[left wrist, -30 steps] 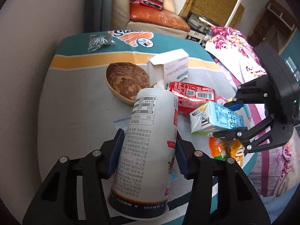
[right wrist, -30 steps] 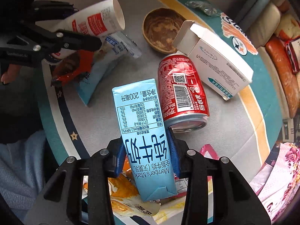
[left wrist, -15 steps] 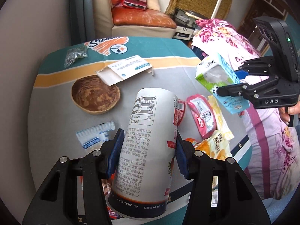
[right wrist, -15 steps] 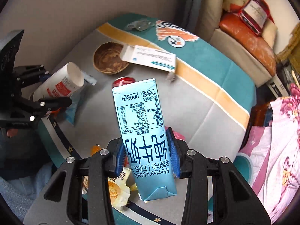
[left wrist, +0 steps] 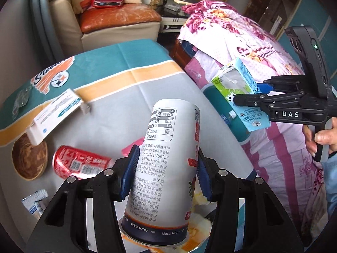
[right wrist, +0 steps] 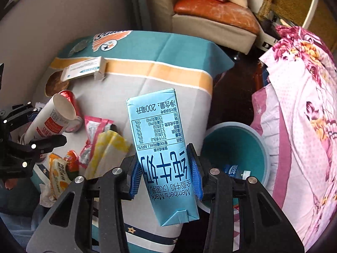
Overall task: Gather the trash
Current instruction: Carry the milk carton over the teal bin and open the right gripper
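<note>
Left hand-held gripper [left wrist: 166,176] is clamping a tall white paper tube [left wrist: 166,168] btwn its blue pads, pressing on both sides, tube's dark-banded base nearest the cam and its open end pointing away. Just beyond & below it, over the surface [left wrist: 126,105], a red soda can [left wrist: 80,164] is lying on its side to the gripper's left, w/ a brown bowl [left wrist: 28,158] further left and a white carton box [left wrist: 55,113] tilting past that. Right hand-held gripper [right wrist: 166,174] is gripping a light-blue milk carton [right wrist: 162,154], pads squeezing its lower part, carton sticking up & away from the fingers. Below and right of this gripper, off the surface edge, a teal bin [right wrist: 238,145] is sitting w/ a small bottle [right wrist: 237,169] inside; carton is hanging near the bin's rim, not in it. To this gripper's left, wrappers are lying on the surface: a yellow packet [right wrist: 109,147], a pink-red packet [right wrist: 93,130], an orange snack bag [right wrist: 60,172]. Farther off, a floral bed cover [right wrist: 299,105] is filling the right side, and a sofa w/ an orange cushion [right wrist: 212,10] is sitting at the back. In the left cam's view a person's hand [left wrist: 322,139] is holding the right gripper's handle.
</note>
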The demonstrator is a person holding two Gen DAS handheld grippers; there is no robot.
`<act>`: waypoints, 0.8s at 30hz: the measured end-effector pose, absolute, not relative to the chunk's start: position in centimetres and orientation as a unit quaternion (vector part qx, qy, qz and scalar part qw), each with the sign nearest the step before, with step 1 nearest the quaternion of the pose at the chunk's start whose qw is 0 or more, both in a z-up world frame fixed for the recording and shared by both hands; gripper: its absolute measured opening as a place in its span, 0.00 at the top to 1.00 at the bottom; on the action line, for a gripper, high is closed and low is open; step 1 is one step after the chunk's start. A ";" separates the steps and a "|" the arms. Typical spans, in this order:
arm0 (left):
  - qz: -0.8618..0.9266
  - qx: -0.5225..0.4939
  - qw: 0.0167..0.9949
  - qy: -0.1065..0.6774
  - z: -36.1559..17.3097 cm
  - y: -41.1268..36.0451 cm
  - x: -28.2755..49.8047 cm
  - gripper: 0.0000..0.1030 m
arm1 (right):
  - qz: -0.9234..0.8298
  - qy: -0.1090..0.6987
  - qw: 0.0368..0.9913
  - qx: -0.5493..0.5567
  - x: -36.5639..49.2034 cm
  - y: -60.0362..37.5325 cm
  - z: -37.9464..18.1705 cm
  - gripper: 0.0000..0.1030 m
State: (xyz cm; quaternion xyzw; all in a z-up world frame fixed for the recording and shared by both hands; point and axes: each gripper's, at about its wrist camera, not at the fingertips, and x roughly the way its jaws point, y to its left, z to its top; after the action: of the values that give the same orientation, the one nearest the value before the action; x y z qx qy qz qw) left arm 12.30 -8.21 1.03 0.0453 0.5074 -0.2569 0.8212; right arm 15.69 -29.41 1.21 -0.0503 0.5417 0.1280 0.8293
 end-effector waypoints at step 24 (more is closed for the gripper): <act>-0.316 0.115 0.760 0.556 -5.4 -30.7 16.4 0.48 | 0.005 0.543 0.836 0.078 14.0 -47.2 -3.6 0.63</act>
State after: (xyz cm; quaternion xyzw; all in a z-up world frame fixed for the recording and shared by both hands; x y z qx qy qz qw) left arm 16.36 -30.68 -5.40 0.1150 0.5560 -0.3164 0.7599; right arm 14.01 -47.24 -3.64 0.0781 0.5428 0.0049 0.8362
